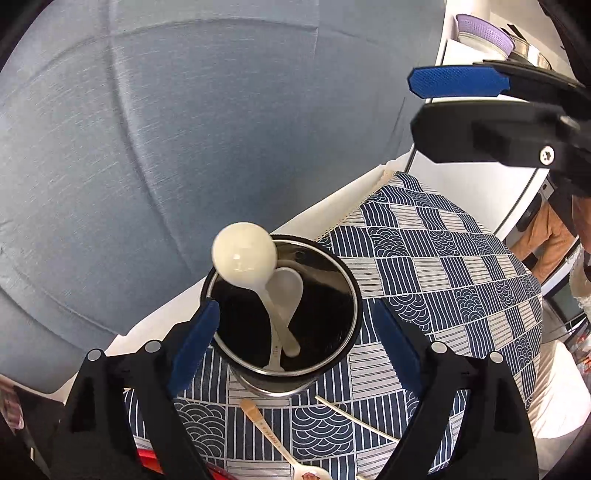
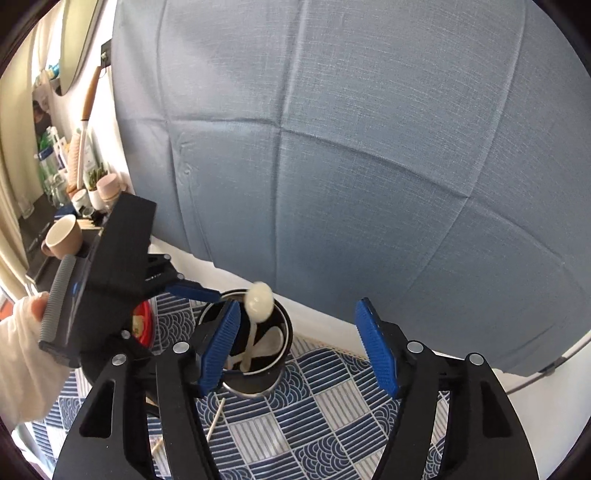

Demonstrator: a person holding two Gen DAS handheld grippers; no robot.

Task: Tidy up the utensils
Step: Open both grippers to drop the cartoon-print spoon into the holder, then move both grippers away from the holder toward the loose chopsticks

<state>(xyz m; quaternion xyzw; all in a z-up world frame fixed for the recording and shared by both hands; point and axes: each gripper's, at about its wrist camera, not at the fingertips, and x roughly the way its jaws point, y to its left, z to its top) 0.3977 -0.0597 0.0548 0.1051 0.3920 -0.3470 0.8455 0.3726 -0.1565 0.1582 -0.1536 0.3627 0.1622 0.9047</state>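
A black metal utensil cup [image 1: 332, 369] stands on the blue patterned cloth [image 1: 443, 266]. Two white spoons lean inside it: a large round-bowled one [image 1: 245, 254] sticking out and a smaller one [image 1: 285, 286] lower down. My left gripper [image 1: 295, 347] is open, its blue pads straddling the cup's near rim, empty. A decorated spoon [image 1: 273, 439] and a thin white stick [image 1: 354, 417] lie on the cloth in front of the cup. My right gripper [image 2: 299, 350] is open and empty, above the cup [image 2: 273, 365]. The left gripper [image 2: 192, 291] shows at the cup's left in the right wrist view.
A blue fabric backdrop [image 1: 184, 129] hangs behind the table. A red dish [image 2: 142, 325] sits left of the cup. A shelf with a cup [image 2: 62, 236] and bottles is far left. A lilac basket [image 1: 484, 31] stands on a white cabinet at right.
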